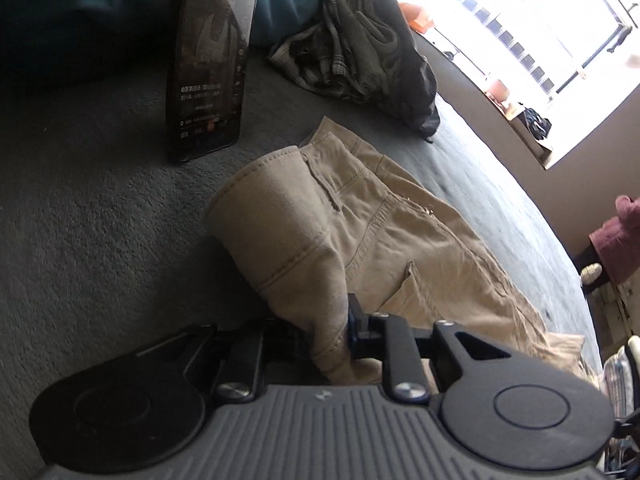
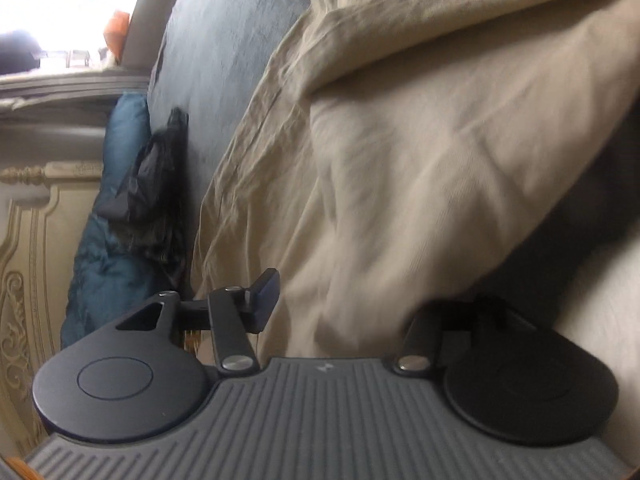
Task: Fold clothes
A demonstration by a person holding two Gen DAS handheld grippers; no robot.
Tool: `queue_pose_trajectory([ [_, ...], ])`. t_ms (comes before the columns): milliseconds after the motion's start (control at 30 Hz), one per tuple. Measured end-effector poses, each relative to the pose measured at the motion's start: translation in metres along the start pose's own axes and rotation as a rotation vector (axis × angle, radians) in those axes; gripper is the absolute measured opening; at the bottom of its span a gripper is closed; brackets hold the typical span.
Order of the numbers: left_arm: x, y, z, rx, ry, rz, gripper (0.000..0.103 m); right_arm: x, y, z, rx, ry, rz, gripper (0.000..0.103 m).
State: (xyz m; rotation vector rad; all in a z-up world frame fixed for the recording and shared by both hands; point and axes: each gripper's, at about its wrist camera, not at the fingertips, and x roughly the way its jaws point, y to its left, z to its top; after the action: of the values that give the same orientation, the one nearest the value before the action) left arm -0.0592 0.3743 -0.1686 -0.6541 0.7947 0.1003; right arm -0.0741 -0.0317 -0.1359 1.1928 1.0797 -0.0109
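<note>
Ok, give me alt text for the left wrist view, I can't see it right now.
The left claw is shut on a bunched fold of the khaki trousers, which trail away across a grey bedspread. A dark phone stands upright beyond them, with a heap of dark clothes to its right near a bright window.

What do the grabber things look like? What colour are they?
Both look the same. The left gripper and right gripper each have a grey ribbed body, two round black discs, black link arms with shiny silver screws, and dark blue-black fingers. No cables or sleeves show.
</note>
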Motion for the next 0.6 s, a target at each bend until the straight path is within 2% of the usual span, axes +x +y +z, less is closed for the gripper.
queue_pose_trajectory([
  [100, -0.003, 0.003, 0.003, 0.045, 0.013, 0.004, 0.033, -0.02, 0.002, -0.013, -0.025, 0.042, -0.024, 0.057],
  [167, -0.009, 0.013, 0.004, 0.092, 0.016, 0.014, 0.043, -0.033, 0.004, -0.021, -0.042, 0.069, -0.04, 0.061],
  [300, -0.016, 0.002, 0.005, 0.257, 0.018, 0.027, 0.046, -0.053, 0.011, -0.035, -0.151, 0.137, -0.07, 0.061],
  [367, -0.028, 0.002, 0.007, 0.341, 0.023, 0.029, 0.047, -0.059, 0.021, -0.038, -0.221, 0.181, -0.043, 0.061],
  [467, -0.044, 0.006, 0.012, 0.395, 0.016, 0.039, 0.047, -0.066, 0.045, -0.039, -0.392, 0.199, -0.039, 0.061],
  [600, -0.056, 0.009, 0.024, 0.368, -0.056, 0.057, 0.047, -0.057, 0.085, -0.037, -0.65, 0.13, -0.046, 0.061],
])
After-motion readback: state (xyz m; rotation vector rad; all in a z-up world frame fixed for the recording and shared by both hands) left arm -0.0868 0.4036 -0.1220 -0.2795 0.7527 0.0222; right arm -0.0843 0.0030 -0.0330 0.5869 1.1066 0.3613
